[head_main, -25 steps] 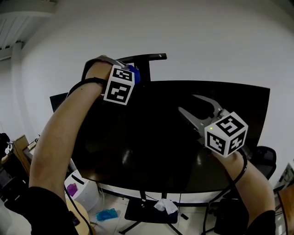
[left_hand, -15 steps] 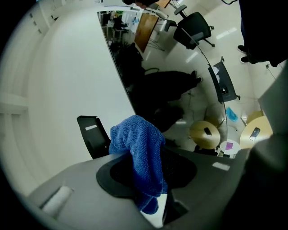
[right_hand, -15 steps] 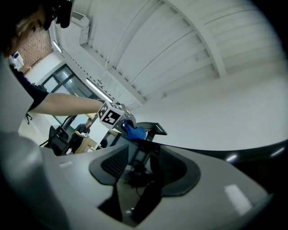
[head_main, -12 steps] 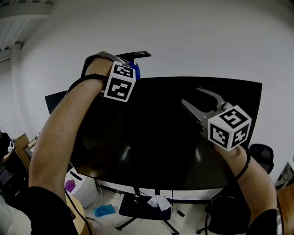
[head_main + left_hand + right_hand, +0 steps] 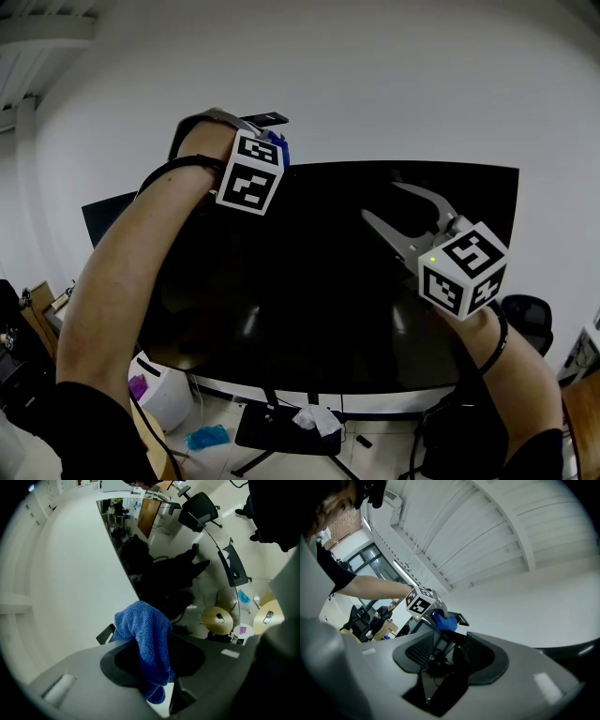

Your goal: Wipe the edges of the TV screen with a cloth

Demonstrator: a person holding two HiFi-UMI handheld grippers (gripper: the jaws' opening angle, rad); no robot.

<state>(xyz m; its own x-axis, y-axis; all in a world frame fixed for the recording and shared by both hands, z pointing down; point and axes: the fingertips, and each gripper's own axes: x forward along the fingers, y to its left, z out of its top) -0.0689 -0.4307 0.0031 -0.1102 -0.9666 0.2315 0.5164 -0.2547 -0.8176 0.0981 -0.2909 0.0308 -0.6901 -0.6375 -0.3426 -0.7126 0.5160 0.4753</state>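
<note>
The big black TV screen [image 5: 328, 281] fills the middle of the head view. A blue cloth [image 5: 279, 150] rests at the screen's top edge, left of centre, with my left gripper [image 5: 272, 147] shut on it. In the left gripper view the cloth [image 5: 146, 639] bulges out between the jaws of the left gripper [image 5: 151, 667], beside the TV screen [image 5: 150, 573]. My right gripper [image 5: 382, 202] hangs open in front of the screen's right half with nothing in it. In the right gripper view the right gripper [image 5: 450, 653] looks towards the cloth [image 5: 444, 622].
A black bracket [image 5: 266, 119] sticks up behind the TV's top edge. Below the screen are the stand's base [image 5: 281, 431] with a white rag [image 5: 314, 419], a white bin [image 5: 157, 392] and a blue item [image 5: 206, 437] on the floor. An office chair [image 5: 525, 314] stands at the right.
My left gripper has slid the cloth rightward along the TV's top edge. The right gripper has drifted the same way in front of the screen, still open.
</note>
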